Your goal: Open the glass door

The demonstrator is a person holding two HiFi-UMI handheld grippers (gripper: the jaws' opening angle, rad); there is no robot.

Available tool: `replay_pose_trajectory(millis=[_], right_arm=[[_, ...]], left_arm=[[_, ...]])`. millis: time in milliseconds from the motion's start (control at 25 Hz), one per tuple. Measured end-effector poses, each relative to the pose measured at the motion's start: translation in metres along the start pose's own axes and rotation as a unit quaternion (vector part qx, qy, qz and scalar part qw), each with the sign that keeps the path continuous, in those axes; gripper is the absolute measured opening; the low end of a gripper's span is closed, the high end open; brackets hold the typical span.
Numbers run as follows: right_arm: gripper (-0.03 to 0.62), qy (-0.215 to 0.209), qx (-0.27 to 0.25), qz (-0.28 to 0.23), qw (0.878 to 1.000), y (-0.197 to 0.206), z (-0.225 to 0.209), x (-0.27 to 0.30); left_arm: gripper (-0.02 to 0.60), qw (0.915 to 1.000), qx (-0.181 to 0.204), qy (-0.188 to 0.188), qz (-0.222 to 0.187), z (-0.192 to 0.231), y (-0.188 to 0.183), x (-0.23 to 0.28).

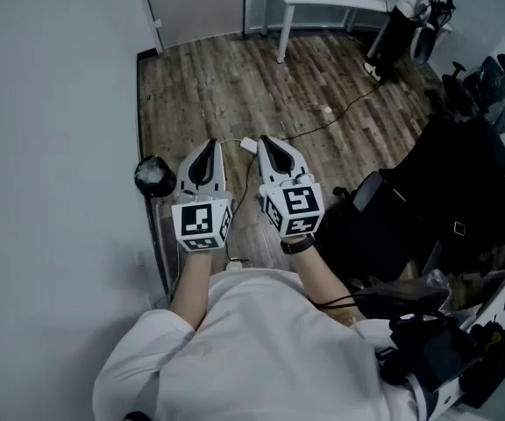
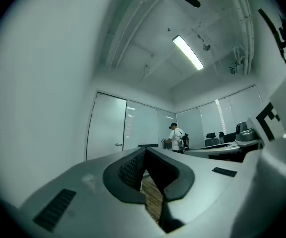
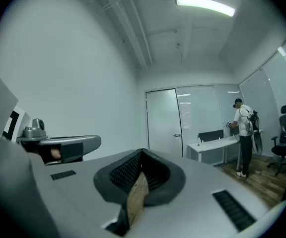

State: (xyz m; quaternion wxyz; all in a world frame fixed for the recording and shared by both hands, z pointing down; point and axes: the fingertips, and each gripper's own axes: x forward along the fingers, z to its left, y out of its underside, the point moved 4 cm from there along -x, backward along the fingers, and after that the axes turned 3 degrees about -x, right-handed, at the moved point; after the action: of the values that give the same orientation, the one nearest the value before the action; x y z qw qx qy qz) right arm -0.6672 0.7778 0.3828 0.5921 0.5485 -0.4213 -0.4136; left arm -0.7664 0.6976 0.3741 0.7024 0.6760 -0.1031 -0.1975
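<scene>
Left tool [image 1: 210,147], right tool [image 1: 266,143]: lower centre, both closed empty, levelled toward distant door [image 3: 162,120], presumably awaiting approach.

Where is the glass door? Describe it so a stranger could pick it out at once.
Look to the far end of the wooden floor, where glazed panels run behind the white desk. The glass door is the leftmost one, beside the plain wall. Alone among them, it carries a small lever handle.
</scene>
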Motion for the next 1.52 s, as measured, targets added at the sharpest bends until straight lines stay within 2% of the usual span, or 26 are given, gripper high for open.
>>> replay_pose_trajectory(millis=[200, 360, 480, 680, 800, 960, 1080, 1280, 1360, 1520], right_arm=[[0.002, 0.009, 0.011, 0.006, 1.0, 0.003, 0.014, 0.014], [0.002, 0.008, 0.016, -0.019, 1.0, 0.002, 0.033, 0.021], [0.002, -0.014, 0.023, -0.037, 0.999, 0.004, 0.045, 0.022], [0.002, -0.025, -0.004, 0.009, 1.0, 0.021, 0.041, 0.028], [0.002, -0.055, 0.016, 0.003, 0.998, 0.027, 0.027, 0.036], [0.002, -0.087, 0.019, 0.005, 0.996, 0.038, -0.01, 0.056], [0.002, -0.088, 0.004, 0.003, 0.996, 0.038, -0.053, 0.071], [0.002, -0.08, -0.01, -0.022, 0.996, 0.022, -0.145, 0.101], [0.002, -0.071, -0.016, -0.024, 0.997, 0.02, -0.178, 0.108], [0.002, -0.06, -0.019, -0.018, 0.998, 0.029, -0.227, 0.113]], left_arm=[[-0.002, 1.0, -0.006, 0.002, 0.007, 0.025, 0.003, -0.004], [-0.002, 0.9998, -0.016, 0.001, 0.011, 0.049, 0.008, -0.011], [-0.002, 0.9997, -0.022, 0.0, 0.014, 0.061, 0.015, -0.01], [-0.002, 0.9989, -0.038, 0.009, 0.027, 0.056, 0.033, 0.008], [-0.002, 0.9986, -0.041, 0.009, 0.033, 0.047, 0.044, 0.027], [-0.002, 0.9983, -0.043, -0.001, 0.04, 0.038, 0.057, 0.069], [-0.002, 0.998, -0.043, -0.004, 0.045, 0.02, 0.064, 0.11], [-0.003, 0.9987, -0.048, 0.006, 0.017, -0.021, 0.058, 0.189], [-0.002, 0.9991, -0.039, 0.01, 0.014, -0.039, 0.059, 0.217], [-0.002, 0.9985, -0.005, 0.039, 0.039, -0.081, 0.073, 0.253]])
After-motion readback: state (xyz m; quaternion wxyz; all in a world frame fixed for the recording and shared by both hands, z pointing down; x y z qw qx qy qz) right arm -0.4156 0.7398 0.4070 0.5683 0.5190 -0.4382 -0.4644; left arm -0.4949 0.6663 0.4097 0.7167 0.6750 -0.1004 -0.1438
